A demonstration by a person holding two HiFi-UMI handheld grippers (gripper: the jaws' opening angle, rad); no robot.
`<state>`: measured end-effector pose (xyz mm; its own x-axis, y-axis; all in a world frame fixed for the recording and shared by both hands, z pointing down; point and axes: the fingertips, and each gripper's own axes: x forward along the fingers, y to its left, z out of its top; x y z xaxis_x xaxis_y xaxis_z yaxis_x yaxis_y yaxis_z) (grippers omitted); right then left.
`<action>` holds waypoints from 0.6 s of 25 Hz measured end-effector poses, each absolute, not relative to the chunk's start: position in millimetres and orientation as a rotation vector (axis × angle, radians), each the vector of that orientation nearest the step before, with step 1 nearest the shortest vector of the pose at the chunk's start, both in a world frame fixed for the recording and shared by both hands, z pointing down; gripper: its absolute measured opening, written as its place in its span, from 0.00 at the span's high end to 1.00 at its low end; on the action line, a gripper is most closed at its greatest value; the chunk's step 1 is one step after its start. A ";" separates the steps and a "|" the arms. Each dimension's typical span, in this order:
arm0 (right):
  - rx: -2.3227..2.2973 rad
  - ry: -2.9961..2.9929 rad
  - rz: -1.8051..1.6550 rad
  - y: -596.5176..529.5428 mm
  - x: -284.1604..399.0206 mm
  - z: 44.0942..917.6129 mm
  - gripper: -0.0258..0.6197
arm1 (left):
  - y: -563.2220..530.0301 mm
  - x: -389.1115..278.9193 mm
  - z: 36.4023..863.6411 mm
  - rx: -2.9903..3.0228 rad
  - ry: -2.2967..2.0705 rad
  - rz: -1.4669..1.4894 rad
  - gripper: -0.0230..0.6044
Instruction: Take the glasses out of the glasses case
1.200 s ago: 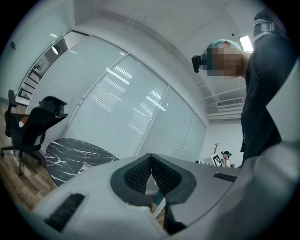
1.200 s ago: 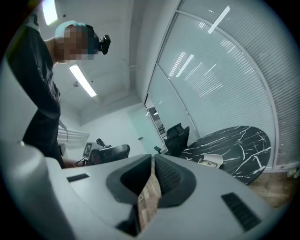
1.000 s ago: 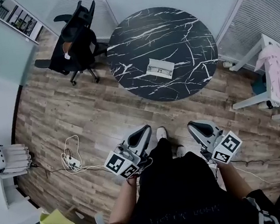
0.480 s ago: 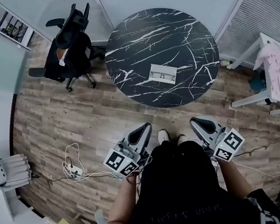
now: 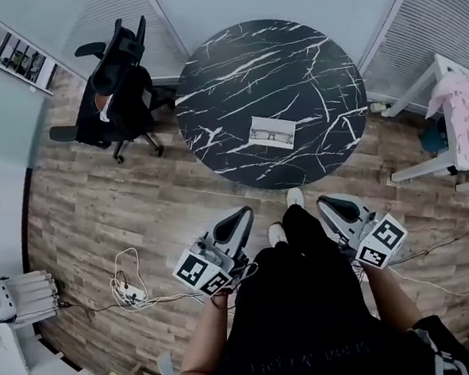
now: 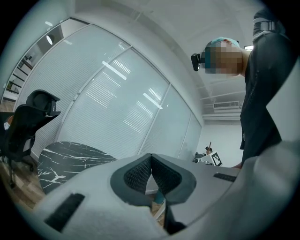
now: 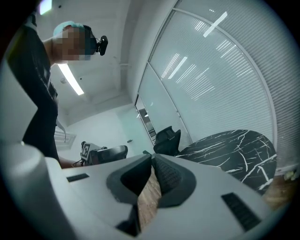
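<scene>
While the glasses case lies on the dark marbled table, its contents too small to make out, both grippers hang well apart from it beside the person. Left gripper and right gripper each have jaws pressed together, gripping nothing.
</scene>
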<state>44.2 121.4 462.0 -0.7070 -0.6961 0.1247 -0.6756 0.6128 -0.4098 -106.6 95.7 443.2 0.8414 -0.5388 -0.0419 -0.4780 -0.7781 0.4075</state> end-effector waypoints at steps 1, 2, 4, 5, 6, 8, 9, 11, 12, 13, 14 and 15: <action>-1.164 2.794 -0.668 117.2 42.6 462.1 0.90 | 91.5 -106.1 442.8 2.637 -0.764 -0.215 0.93; -1.142 2.811 -0.657 112.9 40.5 461.8 0.90 | 86.8 -105.5 441.9 2.640 -0.769 -0.211 0.93; -1.105 2.831 -0.645 104.8 37.6 460.8 0.90 | 78.0 -104.2 439.1 2.645 -0.778 -0.201 0.93; -1.094 2.831 -0.646 100.5 37.4 460.4 0.90 | 73.5 -103.5 437.5 2.648 -0.782 -0.197 0.93; -1.086 2.827 -0.648 95.5 38.1 459.8 0.90 | 68.2 -102.5 436.0 2.653 -0.786 -0.193 0.93; -1.078 2.820 -0.645 84.0 41.4 459.1 0.90 | 56.2 -98.7 433.9 2.663 -0.791 -0.185 0.93; -1.076 2.819 -0.646 78.5 43.8 459.5 0.90 | 50.5 -96.1 433.6 2.666 -0.793 -0.179 0.93; -1.069 2.814 -0.661 67.9 49.5 461.7 0.90 | 39.5 -89.8 434.6 2.667 -0.799 -0.163 0.93; -1.064 2.813 -0.671 62.2 52.2 463.0 0.90 | 33.5 -86.4 435.3 2.666 -0.801 -0.154 0.93; -1.058 2.815 -0.679 56.1 54.5 464.5 0.90 | 27.1 -83.0 435.8 2.666 -0.802 -0.143 0.93; -1.053 2.819 -0.684 49.7 56.4 465.8 0.90 | 20.3 -79.5 435.9 2.666 -0.802 -0.133 0.93; -1.047 2.823 -0.688 43.1 58.4 467.1 0.90 | 13.2 -76.0 435.3 2.666 -0.801 -0.129 0.93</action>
